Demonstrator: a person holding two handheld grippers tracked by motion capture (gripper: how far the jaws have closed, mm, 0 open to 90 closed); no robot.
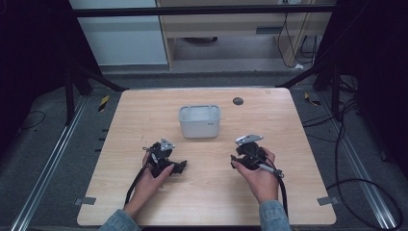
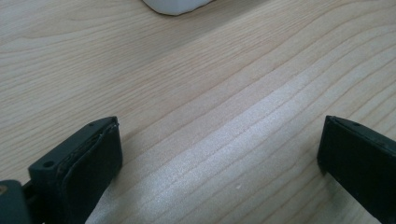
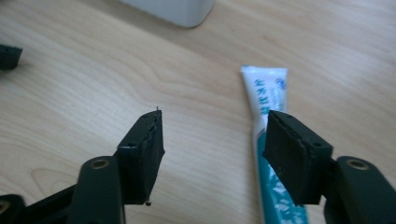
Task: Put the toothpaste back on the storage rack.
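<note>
A white and teal toothpaste tube (image 3: pixel 264 100) lies flat on the wooden table, its crimped end pointing at a white bin (image 1: pixel 199 121). My right gripper (image 3: pixel 215 126) hovers over it, jaws partly apart and empty, and its right jaw covers the tube's middle. In the high view the right gripper (image 1: pixel 243 156) sits in a hand at the table's right front. My left gripper (image 1: pixel 175 166) rests low at the left front. Its jaws (image 2: pixel 219 140) stand wide open over bare wood.
The white bin (image 3: pixel 173 9) stands in the middle of the table (image 1: pixel 144 115), beyond both grippers; its corner (image 2: pixel 175 5) shows in the left gripper view. A small dark disc (image 1: pixel 237 101) lies behind the bin. Cables trail toward the table's front edge.
</note>
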